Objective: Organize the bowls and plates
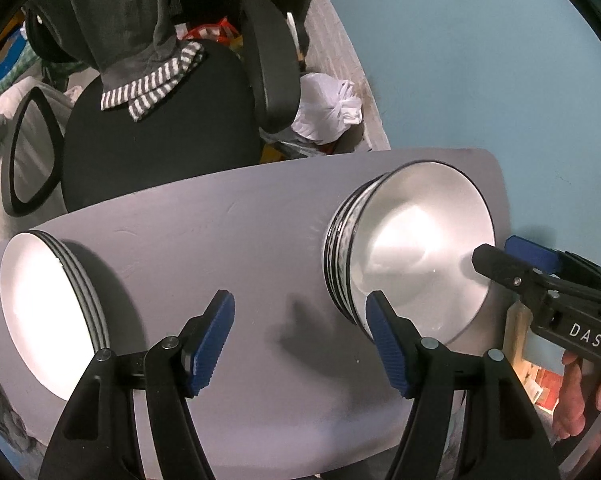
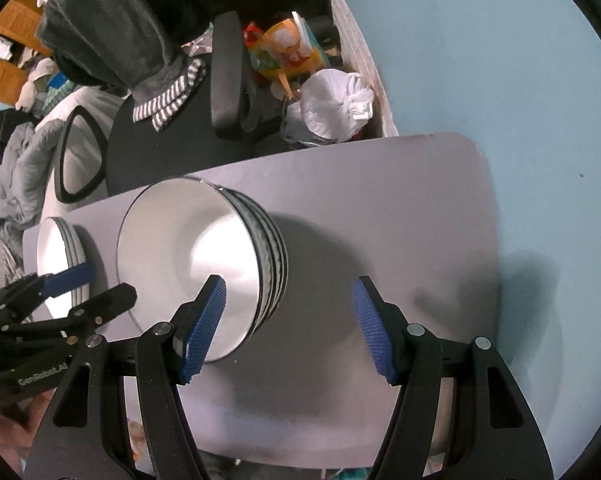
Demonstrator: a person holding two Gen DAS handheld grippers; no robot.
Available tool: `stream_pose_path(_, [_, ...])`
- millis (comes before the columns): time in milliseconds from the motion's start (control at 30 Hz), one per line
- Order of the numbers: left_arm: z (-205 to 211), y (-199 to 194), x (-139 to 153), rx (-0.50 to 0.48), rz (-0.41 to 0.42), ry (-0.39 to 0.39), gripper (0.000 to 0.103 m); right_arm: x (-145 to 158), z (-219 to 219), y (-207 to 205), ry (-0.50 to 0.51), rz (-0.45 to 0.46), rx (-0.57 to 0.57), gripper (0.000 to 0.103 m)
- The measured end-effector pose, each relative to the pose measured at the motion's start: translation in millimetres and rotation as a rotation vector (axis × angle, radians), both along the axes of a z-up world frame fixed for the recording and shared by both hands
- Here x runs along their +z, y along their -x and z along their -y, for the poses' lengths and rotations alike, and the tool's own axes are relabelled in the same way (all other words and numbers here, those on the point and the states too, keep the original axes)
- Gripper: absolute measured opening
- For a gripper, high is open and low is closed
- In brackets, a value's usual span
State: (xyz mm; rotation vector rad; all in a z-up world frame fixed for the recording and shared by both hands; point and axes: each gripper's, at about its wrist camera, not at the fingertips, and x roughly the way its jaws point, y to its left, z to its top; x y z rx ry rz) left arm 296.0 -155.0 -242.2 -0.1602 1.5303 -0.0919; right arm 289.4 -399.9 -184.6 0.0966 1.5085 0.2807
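Both grippers hang over the counter [image 1: 260, 220] with nothing between their pads. On my left gripper [image 1: 300, 344] the jaws are spread wide over bare counter, pointing straight down. My right gripper [image 2: 288, 328] is also spread; its left pad [image 2: 204, 324] overlaps the rim of the top bowl in its own view, but whether it touches the rim I cannot tell.

What the next move turns on is where the two stacks sit. From the left wrist view the stack of bowls [image 1: 412, 248] lies to the right of my left gripper, just beside its right pad, and the stack of plates [image 1: 48, 312] lies farther off to the left. From the right wrist view the stack of bowls [image 2: 196, 264] lies to the left of the gap between my right gripper's pads, with the stack of plates [image 2: 60, 264] beyond it. So the right gripper is nearer the bowls, and the left is the only one within easy reach of the plates. Both stacks look round and level, so no long axis matters.

Writing I can read: "DAS" on the right gripper's body in the left view, and "GenRoboAI" or similar on the left gripper's body in the right view.
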Motion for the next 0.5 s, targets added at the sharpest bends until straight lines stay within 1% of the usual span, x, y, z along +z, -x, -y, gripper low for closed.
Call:
stream_pose_path(133, [-1, -5, -6, 0.020, -0.015, 0.012, 0.070, -10, -1, -8, -0.006, -0.023, 0.011, 0.065])
stream_pose_path(500, [-4, -21, -29, 0.073, -0.063, 0.016, 0.070, -35, -10, -22, -0.004, -0.054, 0.090, 0.065])
